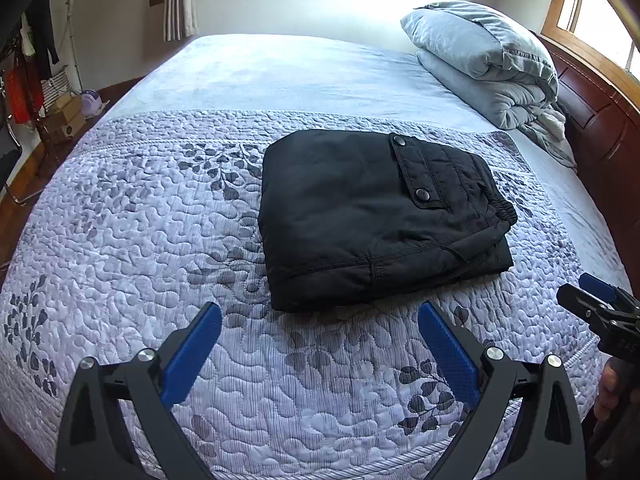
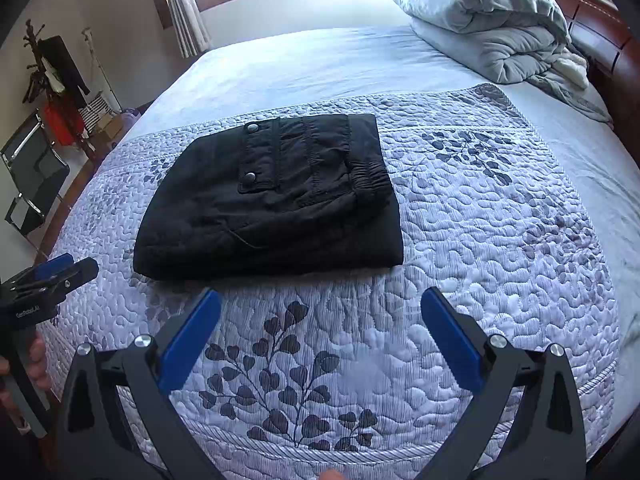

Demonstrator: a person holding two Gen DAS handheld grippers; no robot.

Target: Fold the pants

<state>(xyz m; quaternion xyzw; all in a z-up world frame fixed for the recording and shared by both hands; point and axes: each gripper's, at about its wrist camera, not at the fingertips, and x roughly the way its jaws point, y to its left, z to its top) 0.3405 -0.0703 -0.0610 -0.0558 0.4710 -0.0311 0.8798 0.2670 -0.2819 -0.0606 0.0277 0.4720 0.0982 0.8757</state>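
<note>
The black pants [image 1: 372, 216] lie folded into a compact rectangle on the quilted bedspread, snap-button pocket flap on top and elastic waistband at the right. They also show in the right wrist view [image 2: 276, 200]. My left gripper [image 1: 320, 316] is open and empty, hovering over the quilt just short of the pants' near edge. My right gripper [image 2: 320, 304] is open and empty, also just short of the pants' near edge. Each gripper shows at the edge of the other's view: the right one [image 1: 600, 304], the left one [image 2: 56, 276].
The bed [image 1: 280, 76] has a lilac quilt [image 1: 132, 216] with a leaf pattern. Folded grey bedding [image 1: 484, 60] is stacked by the wooden headboard [image 1: 600, 120] at the right. A coat rack, chair and boxes [image 2: 60, 120] stand on the floor at the left.
</note>
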